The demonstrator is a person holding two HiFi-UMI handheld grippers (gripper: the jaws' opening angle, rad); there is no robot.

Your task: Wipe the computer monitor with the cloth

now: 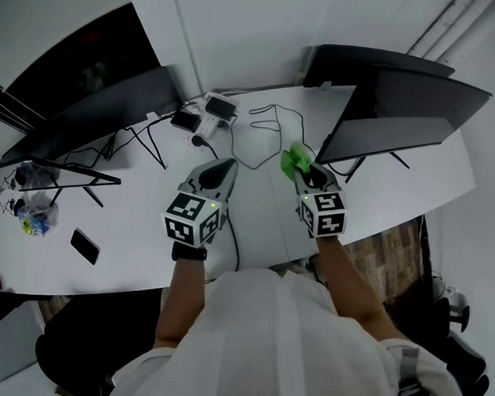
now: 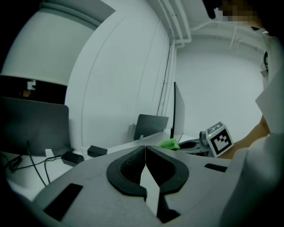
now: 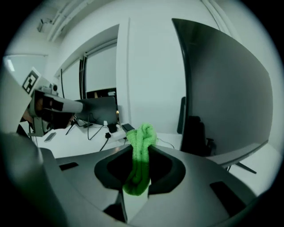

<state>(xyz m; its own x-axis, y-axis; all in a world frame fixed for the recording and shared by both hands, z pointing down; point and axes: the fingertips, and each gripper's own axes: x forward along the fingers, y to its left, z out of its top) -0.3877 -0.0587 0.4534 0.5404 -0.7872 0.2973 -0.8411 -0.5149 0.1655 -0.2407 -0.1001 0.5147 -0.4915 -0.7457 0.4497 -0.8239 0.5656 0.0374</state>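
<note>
The right gripper [image 3: 138,153] is clamped narrowly on the cloth [image 3: 142,135], a bright green wad that stands up between the jaws and bulges above their tips; its lower end hangs into the gap behind the pads, so how much of it there is cannot be seen. The left gripper [image 2: 145,153] holds nothing, its jaws pressed together at the tips. In the head view both tools hang side by side over the middle of the white desk [image 1: 134,240], the left one at centre, the right one just right of it with the cloth poking out toward the upper right. There the monitor [image 1: 400,110] stands, a dark tilted panel; the cloth sits near its lower left corner, but whether they touch cannot be told from above. In the right gripper view that screen fills the right half, its far edge cut off by the frame. A second monitor [image 1: 102,114] lies along the upper left, and another dark screen [image 1: 373,62] shows behind the first, mostly hidden by it. Between the screens are black adapters [image 1: 206,116] and looping cables [image 1: 265,134]. A phone [image 1: 84,245] lies at lower left, and beyond it, at the far left edge, a small blue and yellow clutter [image 1: 33,217] is too blurred to name. The person's white shirt [image 1: 263,341] covers the desk's near edge.
</note>
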